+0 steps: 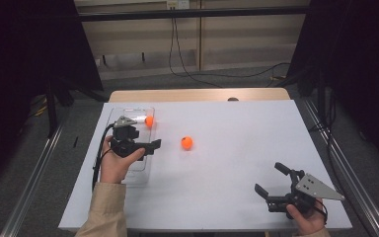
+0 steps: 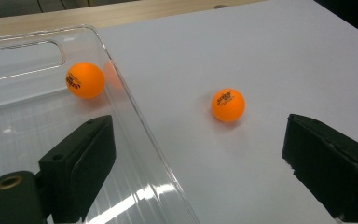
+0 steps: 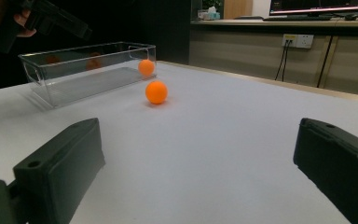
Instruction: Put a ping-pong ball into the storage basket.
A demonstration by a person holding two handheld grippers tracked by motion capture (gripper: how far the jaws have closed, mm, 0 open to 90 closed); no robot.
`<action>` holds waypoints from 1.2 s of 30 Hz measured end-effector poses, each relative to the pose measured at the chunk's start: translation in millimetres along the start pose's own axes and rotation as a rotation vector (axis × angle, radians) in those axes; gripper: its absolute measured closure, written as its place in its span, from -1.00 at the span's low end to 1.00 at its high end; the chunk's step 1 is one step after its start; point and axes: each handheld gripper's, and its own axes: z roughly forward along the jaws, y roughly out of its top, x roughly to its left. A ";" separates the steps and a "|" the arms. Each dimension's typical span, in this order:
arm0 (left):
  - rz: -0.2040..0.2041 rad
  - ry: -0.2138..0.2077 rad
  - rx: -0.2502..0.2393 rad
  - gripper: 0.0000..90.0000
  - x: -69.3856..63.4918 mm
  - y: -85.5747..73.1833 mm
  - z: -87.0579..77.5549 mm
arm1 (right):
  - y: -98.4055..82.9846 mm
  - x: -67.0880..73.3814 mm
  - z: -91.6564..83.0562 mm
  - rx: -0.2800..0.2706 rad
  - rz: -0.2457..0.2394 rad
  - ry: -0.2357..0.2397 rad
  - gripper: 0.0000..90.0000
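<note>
A clear plastic bin (image 1: pixel 137 170) stands at the table's left, with one orange ball (image 1: pixel 149 121) in its far end. A second orange ball (image 1: pixel 187 142) lies on the white table to the right of the bin. My left gripper (image 1: pixel 145 138) hovers open over the bin's right wall. In the left gripper view its jaws straddle that wall (image 2: pixel 140 126), with the bin's ball (image 2: pixel 85 80) and the table ball (image 2: pixel 228 105) ahead. My right gripper (image 1: pixel 271 178) rests open near the front right and holds nothing. It faces the table ball (image 3: pixel 156 92) and the bin (image 3: pixel 74 74).
The white table top (image 1: pixel 237 118) ends in a wooden strip (image 1: pixel 197 95) at the far side. Dark curtains hang on both sides, and cables run across the floor beyond. A wide stretch of table lies between the two grippers.
</note>
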 end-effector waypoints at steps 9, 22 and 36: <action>0.013 -0.024 0.005 -0.79 -5.9 1.1 3.4 | -0.1 0.0 0.2 0.001 0.001 -0.001 -0.98; 0.032 -0.040 0.018 -0.79 -11.8 1.2 7.7 | -0.2 0.1 0.2 0.001 0.002 0.001 -0.98; 0.049 -0.058 0.032 -0.79 -16.8 0.9 12.6 | -0.2 0.2 0.4 0.003 0.003 0.002 -0.98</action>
